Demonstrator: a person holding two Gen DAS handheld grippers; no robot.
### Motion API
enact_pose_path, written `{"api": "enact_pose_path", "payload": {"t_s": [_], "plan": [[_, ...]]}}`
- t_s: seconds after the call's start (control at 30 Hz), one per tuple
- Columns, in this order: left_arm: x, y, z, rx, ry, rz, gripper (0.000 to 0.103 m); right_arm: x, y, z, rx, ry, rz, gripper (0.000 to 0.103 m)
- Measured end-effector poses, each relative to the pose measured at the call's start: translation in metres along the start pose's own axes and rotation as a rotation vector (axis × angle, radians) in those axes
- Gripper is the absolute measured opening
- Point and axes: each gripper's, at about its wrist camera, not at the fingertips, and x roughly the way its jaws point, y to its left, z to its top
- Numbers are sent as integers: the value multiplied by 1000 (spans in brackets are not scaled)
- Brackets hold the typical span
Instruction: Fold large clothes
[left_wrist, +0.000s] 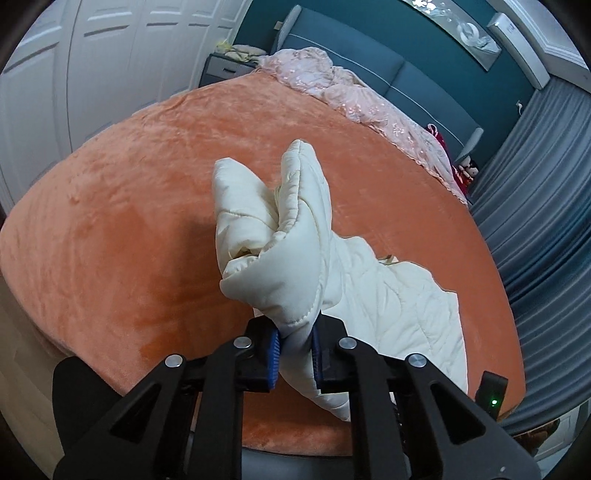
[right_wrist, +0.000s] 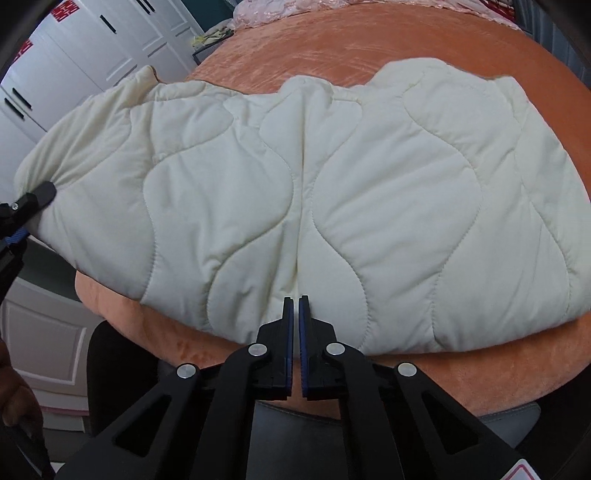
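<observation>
A cream quilted jacket (right_wrist: 332, 192) lies spread on the orange bed cover (right_wrist: 406, 33). My left gripper (left_wrist: 294, 345) is shut on a bunched edge of the jacket (left_wrist: 280, 243) and holds it lifted above the bed. It also shows at the left edge of the right wrist view (right_wrist: 33, 201), pinching the jacket's left end. My right gripper (right_wrist: 296, 304) is shut, its fingertips at the jacket's near hem at the centre seam; I cannot tell whether any fabric is pinched.
The bed is covered by an orange plush blanket (left_wrist: 129, 229). A pink quilt (left_wrist: 354, 92) lies crumpled at the blue headboard (left_wrist: 399, 62). White wardrobe doors (left_wrist: 110, 59) stand left, grey curtains (left_wrist: 546, 206) right. A dark nightstand (left_wrist: 225, 68) sits beside the bed.
</observation>
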Motion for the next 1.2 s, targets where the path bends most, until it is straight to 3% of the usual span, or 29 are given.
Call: {"api": "enact_pose_path", "payload": {"t_s": [0.27, 0.37, 0.47, 0.6, 0.77, 0.83, 0.97, 1.07, 1.13, 1.17, 1.2], "plan": [[-6, -75, -3, 202, -15, -60, 12, 28, -18, -2, 62, 26, 50, 0], [-3, -107, -9, 276, -5, -91, 12, 4, -29, -2, 92, 10, 90, 0], [7, -136, -17, 329, 26, -132, 12, -37, -39, -5, 39, -62, 21, 0], [35, -171, -37, 379, 105, -182, 12, -81, -69, -15, 33, -125, -91, 0], [85, -202, -80, 434, 248, -186, 12, -106, -114, -24, 134, -158, -116, 1], [103, -207, -98, 451, 312, -174, 12, -114, -131, -29, 175, -164, -114, 7], [111, -201, -115, 443, 344, -181, 15, -132, -149, -26, 216, -185, -111, 11], [92, -192, -109, 438, 318, -206, 31, -150, -144, -16, 195, -233, -105, 15], [71, -184, -102, 418, 302, -256, 59, -162, -134, -5, 171, -277, -91, 31], [60, -178, -98, 402, 282, -265, 64, -166, -127, 2, 157, -299, -74, 42], [48, -174, -95, 389, 256, -268, 66, -169, -122, 13, 148, -317, -56, 45]]}}
